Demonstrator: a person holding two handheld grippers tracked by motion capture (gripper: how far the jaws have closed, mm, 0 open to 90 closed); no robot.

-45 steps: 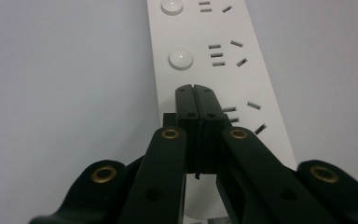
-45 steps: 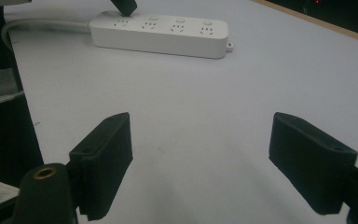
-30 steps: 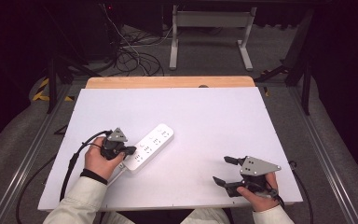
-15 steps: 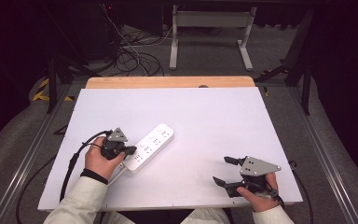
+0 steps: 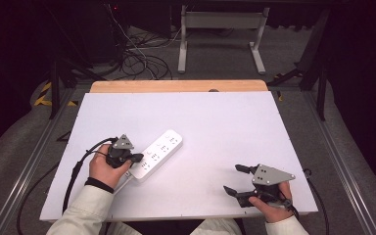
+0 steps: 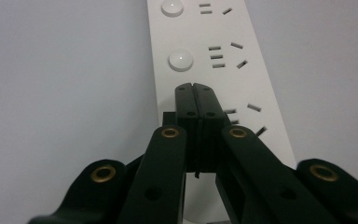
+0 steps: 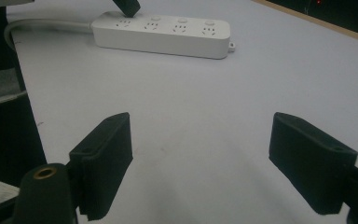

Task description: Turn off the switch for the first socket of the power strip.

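High view: white power strip lies diagonally on the white table, left of centre, its cord leaving from the near-left end. Left gripper sits over that near end. Left gripper view: its fingers are pressed together with nothing between them, tips over the strip's face beside a socket and just short of a round button. Closed tips make a narrow blunt point, so I judge this is a poke at a switch, not a grasp. Whether the tips touch the strip: cannot tell. Right gripper rests at the near right, well apart from the strip, fingers spread wide and empty; likely parked clear of the work. Strip looks flat and stable; light press should not shift it much.
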